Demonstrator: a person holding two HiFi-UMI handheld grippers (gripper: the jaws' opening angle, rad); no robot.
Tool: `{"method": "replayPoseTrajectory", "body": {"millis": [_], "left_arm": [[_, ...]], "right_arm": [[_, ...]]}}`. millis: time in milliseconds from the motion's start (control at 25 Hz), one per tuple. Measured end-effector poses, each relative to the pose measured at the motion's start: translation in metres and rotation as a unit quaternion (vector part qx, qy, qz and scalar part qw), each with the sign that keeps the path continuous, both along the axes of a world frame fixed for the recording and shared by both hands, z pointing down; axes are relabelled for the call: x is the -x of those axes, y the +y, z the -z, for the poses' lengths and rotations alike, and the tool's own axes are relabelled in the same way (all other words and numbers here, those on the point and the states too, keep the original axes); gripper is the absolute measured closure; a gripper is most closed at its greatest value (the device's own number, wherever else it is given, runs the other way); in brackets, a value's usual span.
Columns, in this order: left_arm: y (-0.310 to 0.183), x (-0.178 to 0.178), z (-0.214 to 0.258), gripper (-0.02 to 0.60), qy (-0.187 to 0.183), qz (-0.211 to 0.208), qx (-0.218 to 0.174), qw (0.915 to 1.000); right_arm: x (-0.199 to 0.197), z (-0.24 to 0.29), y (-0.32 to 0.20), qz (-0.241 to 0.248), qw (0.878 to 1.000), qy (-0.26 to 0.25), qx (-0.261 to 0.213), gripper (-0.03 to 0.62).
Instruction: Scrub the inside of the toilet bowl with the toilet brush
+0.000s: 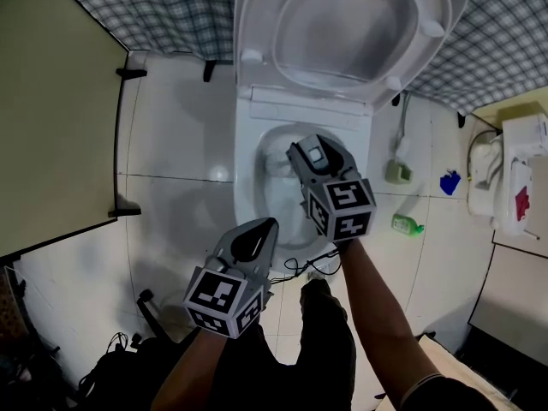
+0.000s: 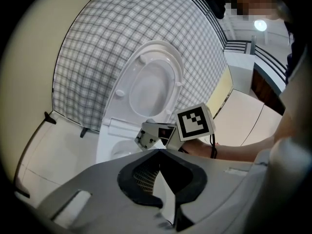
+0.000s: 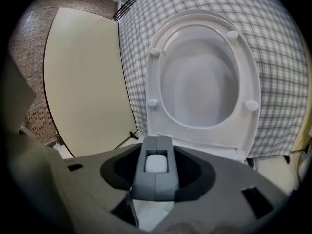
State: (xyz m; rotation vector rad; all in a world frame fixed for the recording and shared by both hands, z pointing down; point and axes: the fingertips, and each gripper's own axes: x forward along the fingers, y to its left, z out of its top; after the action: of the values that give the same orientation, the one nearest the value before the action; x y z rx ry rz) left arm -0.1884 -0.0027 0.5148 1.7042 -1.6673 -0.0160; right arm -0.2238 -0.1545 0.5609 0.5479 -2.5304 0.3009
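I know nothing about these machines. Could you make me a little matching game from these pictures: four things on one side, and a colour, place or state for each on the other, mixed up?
Things:
1. toilet seat
2. bottle
3. wall behind the toilet
4. right gripper

Descriptions:
a. green
b. over the bowl
c. raised
d. checked pattern

Pairs: 1-c; 2-a; 3-d; 4-b
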Motion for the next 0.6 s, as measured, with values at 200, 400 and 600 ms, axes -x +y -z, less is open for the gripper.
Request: {"method": "replayPoseTrajectory", "body": {"millis": [200, 400, 600], "left_arm": [[0.007, 0.006, -0.005, 0.594, 0.0, -0.001, 0.008, 1.0], [0.007, 0.006, -0.006, 0.594, 0.004, -0.003, 0.009, 0.9999], [0.004, -0.001, -0.002, 0.594, 0.004, -0.011, 0.008, 0.9999]], "right_arm": [[-0.011, -0.033, 0.018, 0.006, 0.999, 0.035, 0.025, 0.391], [-0.028, -0.043, 0.044, 0.023, 0.997, 0.058, 0.044, 0.391], [-0.05, -0.053, 0.06, 0.026, 0.994, 0.094, 0.045, 0.39]]}}
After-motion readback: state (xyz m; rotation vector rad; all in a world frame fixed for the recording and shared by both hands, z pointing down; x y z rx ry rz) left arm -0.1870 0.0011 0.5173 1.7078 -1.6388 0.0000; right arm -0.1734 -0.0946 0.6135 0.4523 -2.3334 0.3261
